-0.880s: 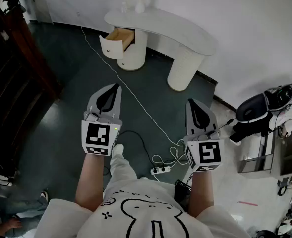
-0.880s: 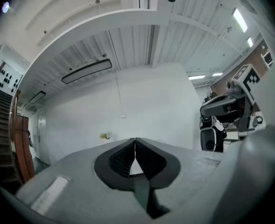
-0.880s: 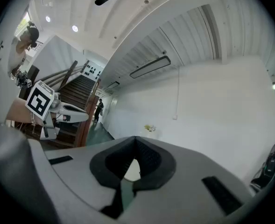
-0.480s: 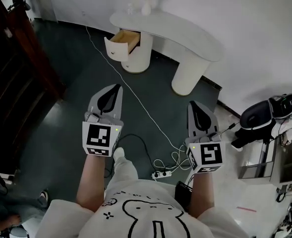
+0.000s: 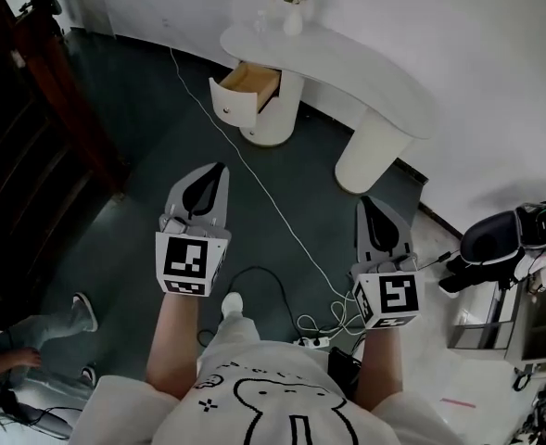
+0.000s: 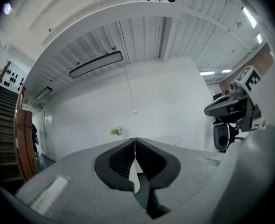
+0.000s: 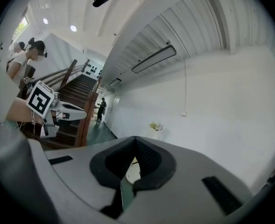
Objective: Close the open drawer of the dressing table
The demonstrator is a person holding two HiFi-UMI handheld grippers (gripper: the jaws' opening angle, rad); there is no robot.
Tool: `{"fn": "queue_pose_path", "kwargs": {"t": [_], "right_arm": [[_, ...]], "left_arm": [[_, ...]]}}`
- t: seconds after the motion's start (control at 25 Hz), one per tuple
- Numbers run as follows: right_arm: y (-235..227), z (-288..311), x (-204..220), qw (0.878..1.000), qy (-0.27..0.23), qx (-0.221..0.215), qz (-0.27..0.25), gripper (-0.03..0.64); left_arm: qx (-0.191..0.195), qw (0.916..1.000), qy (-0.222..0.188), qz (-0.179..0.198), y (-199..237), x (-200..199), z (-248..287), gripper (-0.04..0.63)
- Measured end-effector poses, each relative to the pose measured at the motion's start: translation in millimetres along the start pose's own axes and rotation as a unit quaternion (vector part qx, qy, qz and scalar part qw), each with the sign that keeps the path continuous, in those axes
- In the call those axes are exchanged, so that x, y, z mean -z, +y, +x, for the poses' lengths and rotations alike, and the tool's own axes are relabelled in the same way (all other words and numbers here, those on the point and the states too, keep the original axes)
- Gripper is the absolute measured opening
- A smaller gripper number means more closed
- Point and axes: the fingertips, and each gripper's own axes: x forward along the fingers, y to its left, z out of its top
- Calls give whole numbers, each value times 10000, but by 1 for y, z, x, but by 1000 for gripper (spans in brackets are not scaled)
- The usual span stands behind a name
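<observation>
The drawer (image 5: 246, 85) has drifted slightly right and lower in the head view since the earlier frames, yet it remains pulled out of the dressing table (image 5: 365, 63), well ahead of me across the floor. Nothing of the task is done: approach and push both remain. My left claw (image 5: 219, 168) and right claw (image 5: 364, 204) are both pressed together, empty, well short of it.

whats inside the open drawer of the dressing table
The drawer is pulled out and shows a bare, light wooden interior, with nothing visible in the exposed part. Its rear runs under the top of the dressing table, so anything back there is hidden.
</observation>
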Motion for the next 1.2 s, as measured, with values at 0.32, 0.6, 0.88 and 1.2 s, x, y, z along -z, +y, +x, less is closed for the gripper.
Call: {"fn": "queue_pose_path", "kwargs": {"t": [0.32, 0.6, 0.88, 1.2], "right_arm": [[28, 101, -6, 9999, 105, 12, -4, -5], [50, 160, -10, 9998, 172, 45, -9, -5], [52, 191, -6, 9997, 228, -20, 126, -5], [44, 236, 1, 9994, 138, -138, 271, -6]], "left_arm": [[60, 9999, 121, -100, 86, 35, 56, 17], [140, 9996, 153, -181, 139, 56, 86, 17], [173, 9994, 232, -191, 157, 71, 102, 17], [-45, 9994, 286, -174, 183, 82, 126, 17]]}}
